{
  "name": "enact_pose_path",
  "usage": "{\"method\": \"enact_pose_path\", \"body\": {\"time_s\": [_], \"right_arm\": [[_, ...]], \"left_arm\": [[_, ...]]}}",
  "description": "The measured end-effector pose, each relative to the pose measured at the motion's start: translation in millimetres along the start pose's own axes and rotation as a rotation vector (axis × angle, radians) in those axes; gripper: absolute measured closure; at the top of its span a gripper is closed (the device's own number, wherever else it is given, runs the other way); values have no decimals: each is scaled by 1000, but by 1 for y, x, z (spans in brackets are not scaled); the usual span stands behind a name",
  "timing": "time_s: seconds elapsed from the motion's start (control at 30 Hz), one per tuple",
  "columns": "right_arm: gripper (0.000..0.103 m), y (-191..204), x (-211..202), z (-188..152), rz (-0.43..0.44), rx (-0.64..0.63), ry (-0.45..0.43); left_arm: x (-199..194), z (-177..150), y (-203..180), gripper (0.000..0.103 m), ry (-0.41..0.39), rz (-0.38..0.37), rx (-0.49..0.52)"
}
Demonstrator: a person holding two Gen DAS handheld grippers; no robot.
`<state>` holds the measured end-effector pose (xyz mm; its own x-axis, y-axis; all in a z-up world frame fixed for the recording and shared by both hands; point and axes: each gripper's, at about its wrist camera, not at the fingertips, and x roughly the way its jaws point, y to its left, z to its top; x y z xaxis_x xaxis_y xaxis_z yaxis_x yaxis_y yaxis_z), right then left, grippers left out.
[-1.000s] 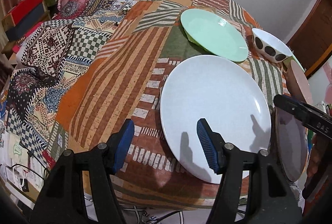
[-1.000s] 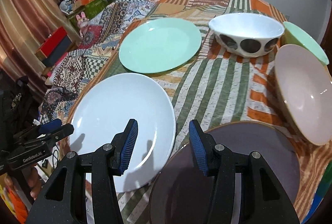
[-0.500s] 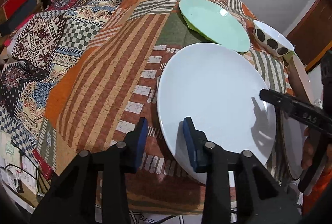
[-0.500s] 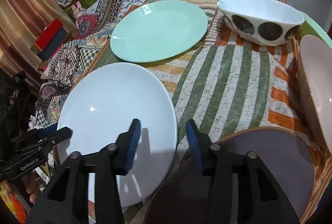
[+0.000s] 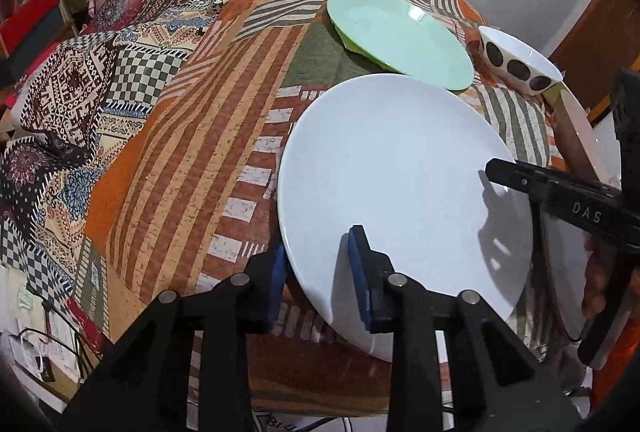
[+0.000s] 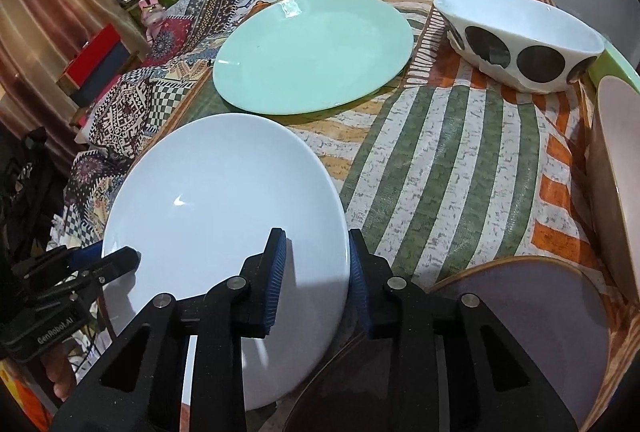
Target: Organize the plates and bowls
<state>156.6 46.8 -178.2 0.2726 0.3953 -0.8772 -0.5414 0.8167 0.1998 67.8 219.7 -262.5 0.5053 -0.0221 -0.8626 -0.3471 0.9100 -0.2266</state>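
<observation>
both tongs, left (image 5: 318, 282) and right (image 6: 316, 282), are closing on opposite rims of the white plate (image 6: 224, 216), likely to lift it level onto the green plate (image 6: 312, 52).

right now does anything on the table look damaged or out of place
One thing: the white bowl with dark round spots has a spot on its left side that looks chipped or worn, with white showing through. Nothing is spilled. The round white plate sits between both grippers' closing jaws, its rim overlapping the grey plate.
</observation>
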Motion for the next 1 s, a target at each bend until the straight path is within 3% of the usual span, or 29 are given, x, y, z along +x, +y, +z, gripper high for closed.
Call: {"method": "enact_pose_path", "body": {"time_s": [0.37,1.0], "right_arm": [[75,8,-8,-3,31,8,-16],[75,11,-61,-9,55,25,-154]], "left_arm": [[-18,-1,8,73,-23,4,-51],[-67,3,-21,73,-126,-10,-3]]}}
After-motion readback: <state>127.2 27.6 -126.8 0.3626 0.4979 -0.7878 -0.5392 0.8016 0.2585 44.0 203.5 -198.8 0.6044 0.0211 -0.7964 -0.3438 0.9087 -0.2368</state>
